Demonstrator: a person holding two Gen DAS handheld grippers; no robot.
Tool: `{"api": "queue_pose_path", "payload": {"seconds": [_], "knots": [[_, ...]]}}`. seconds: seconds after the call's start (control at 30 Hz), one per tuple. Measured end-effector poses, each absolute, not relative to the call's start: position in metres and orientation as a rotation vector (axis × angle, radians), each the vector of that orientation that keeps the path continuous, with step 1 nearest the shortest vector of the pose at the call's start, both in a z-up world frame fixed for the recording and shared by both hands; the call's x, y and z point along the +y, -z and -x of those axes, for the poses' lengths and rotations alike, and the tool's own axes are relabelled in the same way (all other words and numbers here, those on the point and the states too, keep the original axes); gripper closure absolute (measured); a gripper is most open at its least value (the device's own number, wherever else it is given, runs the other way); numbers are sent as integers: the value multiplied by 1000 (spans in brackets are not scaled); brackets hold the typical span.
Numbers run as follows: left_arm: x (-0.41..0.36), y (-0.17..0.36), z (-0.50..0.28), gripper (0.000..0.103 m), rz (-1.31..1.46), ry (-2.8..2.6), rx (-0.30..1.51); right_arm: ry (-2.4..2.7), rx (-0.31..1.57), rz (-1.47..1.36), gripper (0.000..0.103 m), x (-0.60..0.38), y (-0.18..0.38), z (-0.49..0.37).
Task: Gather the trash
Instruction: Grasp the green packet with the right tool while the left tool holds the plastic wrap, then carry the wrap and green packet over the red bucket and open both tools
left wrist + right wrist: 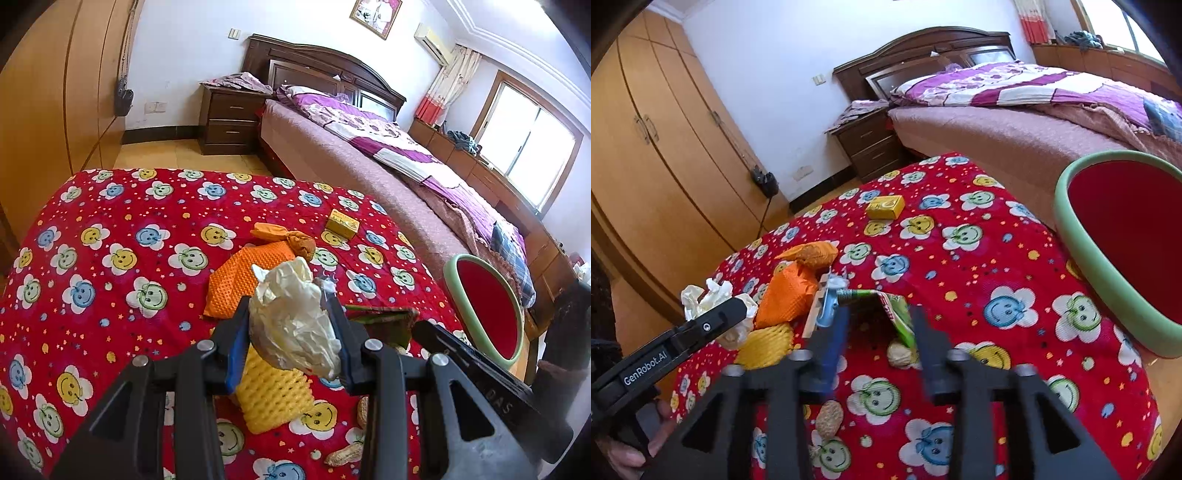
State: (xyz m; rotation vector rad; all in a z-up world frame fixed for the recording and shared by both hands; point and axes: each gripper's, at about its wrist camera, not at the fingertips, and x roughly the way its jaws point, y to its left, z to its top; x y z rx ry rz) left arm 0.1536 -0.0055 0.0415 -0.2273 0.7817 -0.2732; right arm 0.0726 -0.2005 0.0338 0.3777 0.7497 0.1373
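My left gripper (291,317) is shut on a crumpled white paper wad (295,317) and holds it above the red smiley tablecloth (110,229). The wad also shows in the right wrist view (713,299), at the left. My right gripper (879,325) is open, its fingers either side of a green snack wrapper (897,310) lying on the cloth. Orange foam net (243,280), yellow foam net (273,398), a small yellow box (342,223) and peanut shells (829,415) lie on the table. A red bin with a green rim (1082,251) stands at the right.
A bed (369,155) runs beyond the table, with a dark nightstand (229,122) and wooden wardrobes (657,155) on the left. A wooden clip and a blue bit (827,306) lie beside the wrapper.
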Motion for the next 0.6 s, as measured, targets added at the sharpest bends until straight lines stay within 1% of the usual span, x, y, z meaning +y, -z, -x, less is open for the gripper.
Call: {"api": "queue_pose_path", "payload": {"seconds": [0.07,0.23,0.3,0.6], "knots": [[-4,-41,-154,63,231,270,780,-134,751,-371,43,-198,-34,-73],[-1,-37,-156,63,238,262,781,-121,770,-326,41,-187,-31,-82],[1,-35,-157,63,243,263,785,-128,781,-320,34,-183,-28,-87],[6,-29,-160,63,260,265,786,-137,785,-311,35,-173,-20,-108]]}}
